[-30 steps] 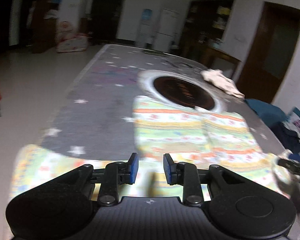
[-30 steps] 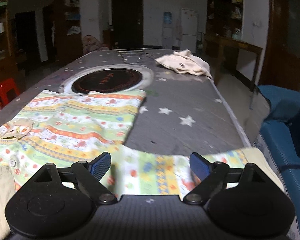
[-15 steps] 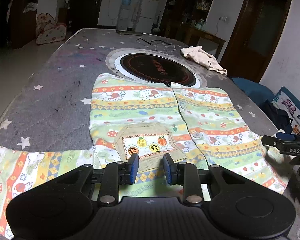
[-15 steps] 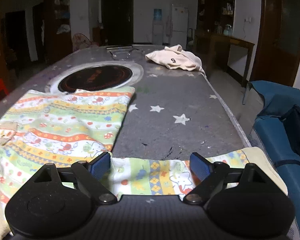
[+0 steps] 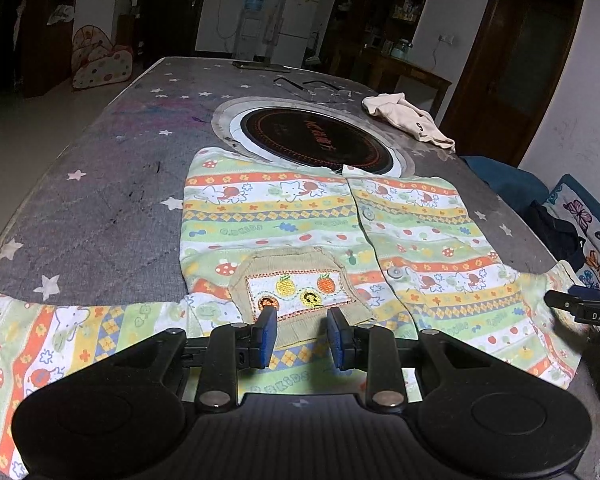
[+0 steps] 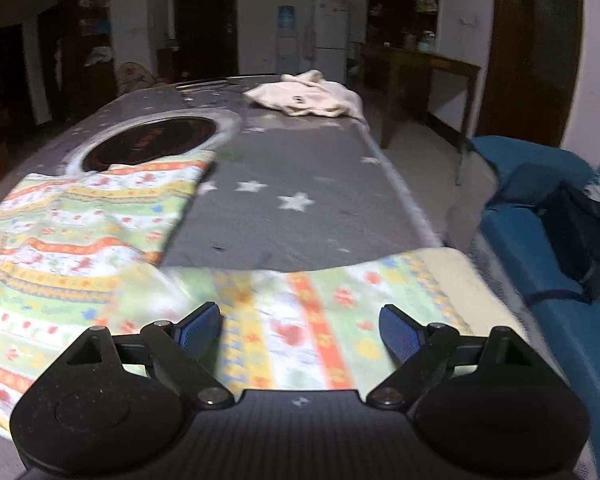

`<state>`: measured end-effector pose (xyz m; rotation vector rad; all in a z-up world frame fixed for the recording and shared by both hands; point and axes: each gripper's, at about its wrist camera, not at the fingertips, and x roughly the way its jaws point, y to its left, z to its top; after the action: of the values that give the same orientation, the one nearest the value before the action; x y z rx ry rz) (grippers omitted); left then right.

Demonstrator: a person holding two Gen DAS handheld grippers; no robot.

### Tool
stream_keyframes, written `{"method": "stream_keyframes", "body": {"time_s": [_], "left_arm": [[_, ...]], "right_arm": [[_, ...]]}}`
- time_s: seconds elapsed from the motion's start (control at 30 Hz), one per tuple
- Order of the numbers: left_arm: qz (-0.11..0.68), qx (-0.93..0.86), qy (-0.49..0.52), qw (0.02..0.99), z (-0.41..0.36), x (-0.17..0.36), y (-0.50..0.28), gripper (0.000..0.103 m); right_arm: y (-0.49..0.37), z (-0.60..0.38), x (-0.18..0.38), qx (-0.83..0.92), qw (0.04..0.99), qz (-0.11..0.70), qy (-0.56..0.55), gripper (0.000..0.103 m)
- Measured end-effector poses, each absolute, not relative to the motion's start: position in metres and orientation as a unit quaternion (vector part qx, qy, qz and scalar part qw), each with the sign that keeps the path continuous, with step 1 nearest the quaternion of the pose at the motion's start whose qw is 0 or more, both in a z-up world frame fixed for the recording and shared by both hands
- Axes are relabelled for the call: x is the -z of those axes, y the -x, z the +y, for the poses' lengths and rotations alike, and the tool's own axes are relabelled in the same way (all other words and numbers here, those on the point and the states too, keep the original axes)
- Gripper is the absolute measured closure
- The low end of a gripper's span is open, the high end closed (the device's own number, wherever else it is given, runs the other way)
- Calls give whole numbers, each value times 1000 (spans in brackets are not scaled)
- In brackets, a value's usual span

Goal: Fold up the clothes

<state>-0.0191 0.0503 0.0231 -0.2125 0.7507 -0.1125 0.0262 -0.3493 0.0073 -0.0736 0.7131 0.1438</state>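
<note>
Striped shirt (image 5: 308,216) lies flat ahead of both grippers. Left gripper (image 5: 302,334) has a small gap, pinching nothing. Right gripper (image 6: 300,330) is spread wide over one sleeve (image 6: 340,300).

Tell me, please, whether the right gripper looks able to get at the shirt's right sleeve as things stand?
Probably yes. The right gripper is open, its jaws set wide, and the right sleeve lies flat and uncovered on the table right before the fingertips. Nothing visible sits between them.
</note>
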Motion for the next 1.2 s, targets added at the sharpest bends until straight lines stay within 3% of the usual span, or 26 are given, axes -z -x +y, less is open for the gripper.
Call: {"method": "stream_keyframes", "body": {"time_s": [0.17, 0.7, 0.77, 0.83, 1.03, 1.2], "left_arm": [[367, 55, 105, 923, 50, -24, 18, 72], [361, 61, 94, 926, 41, -36, 22, 62], [359, 66, 93, 926, 38, -38, 23, 61], [358, 70, 92, 927, 36, -40, 24, 59], [355, 92, 82, 927, 23, -45, 30, 58], [350, 121, 70, 926, 7, -49, 37, 56]], "right_arm": [[-20, -380, -9, -28, 936, 349, 31, 16], [-26, -450, -8, 21, 926, 370, -68, 34], [-27, -454, -7, 13, 924, 372, -85, 41], [-27, -457, -8, 4, 923, 372, -101, 57], [-25, -455, -14, 23, 929, 358, -86, 90], [-16, -446, -34, 3, 942, 326, -83, 93]]}}
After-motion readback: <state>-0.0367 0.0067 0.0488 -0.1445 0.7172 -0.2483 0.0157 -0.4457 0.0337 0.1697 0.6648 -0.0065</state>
